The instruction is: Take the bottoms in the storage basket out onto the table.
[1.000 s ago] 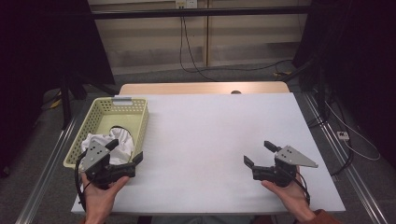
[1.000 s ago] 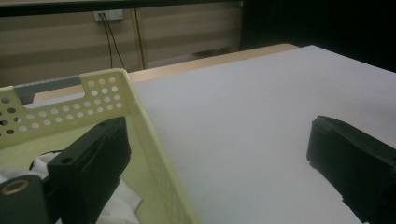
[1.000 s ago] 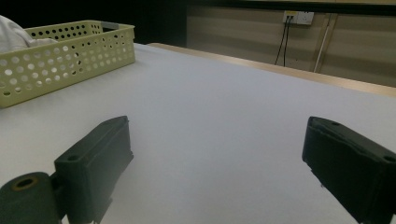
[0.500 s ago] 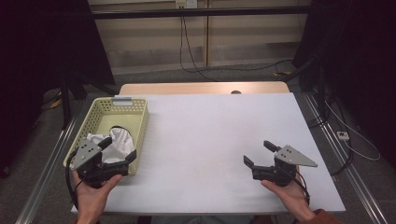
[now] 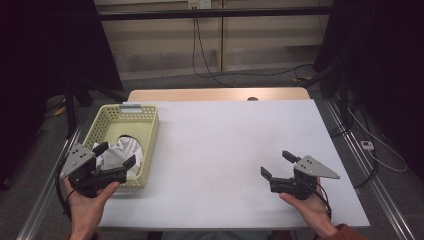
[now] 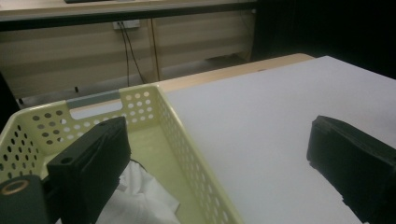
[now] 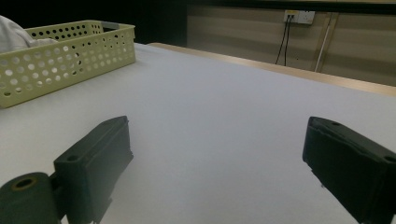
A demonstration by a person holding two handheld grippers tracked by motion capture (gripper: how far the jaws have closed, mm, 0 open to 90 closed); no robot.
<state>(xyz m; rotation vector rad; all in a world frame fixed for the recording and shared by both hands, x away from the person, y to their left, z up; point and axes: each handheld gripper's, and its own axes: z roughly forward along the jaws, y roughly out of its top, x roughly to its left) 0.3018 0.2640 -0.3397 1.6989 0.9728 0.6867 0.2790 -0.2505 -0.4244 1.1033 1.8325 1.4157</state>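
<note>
While your left gripper (image 5: 116, 156) hovers wide open, holding nothing, over the white cloth (image 5: 120, 151) in the near end of the yellow basket (image 5: 146, 150), you're reaching; next lower and close. Your right gripper (image 5: 276, 165) waits open and empty.

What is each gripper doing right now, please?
Left gripper: open, holding nothing, over the white cloth in the yellow basket.
Right gripper: open, holding nothing, above the table.

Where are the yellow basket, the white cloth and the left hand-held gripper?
yellow basket (image 5: 150, 131): high view, right side wall.
white cloth (image 5: 119, 152): high view, middle of the crumpled fabric.
left hand-held gripper (image 5: 118, 156): high view, midway between its open jaw tips.
</note>
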